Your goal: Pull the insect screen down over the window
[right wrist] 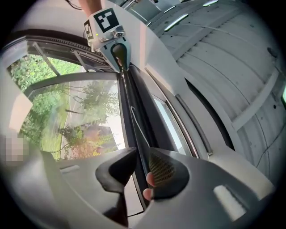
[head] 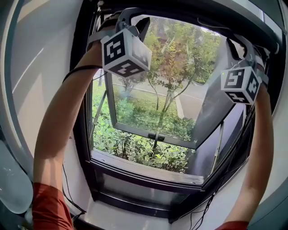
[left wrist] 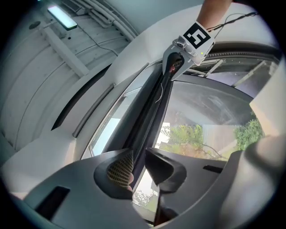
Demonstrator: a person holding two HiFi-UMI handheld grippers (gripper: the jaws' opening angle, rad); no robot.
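The insect screen's dark pull bar (left wrist: 152, 112) runs along the top of the window frame (head: 85, 130), rolled up under the upper housing (head: 193, 11). Both arms are raised to it. My left gripper (left wrist: 139, 165) stands open, with the bar (right wrist: 134, 116) lying in line with the gap between its jaws and a sliver of daylight beside it. At the bar's other end my right gripper (right wrist: 142, 165) is open too, jaws either side of the bar. In the head view the left gripper (head: 134, 22) and right gripper (head: 235, 47) reach the top corners.
A glass sash (head: 153, 130) is tilted outward, with trees and shrubs beyond. The sill (head: 148, 168) lies below, and thin cables (head: 67, 188) hang down the left wall. White ceiling panels and a light (left wrist: 62, 17) are overhead.
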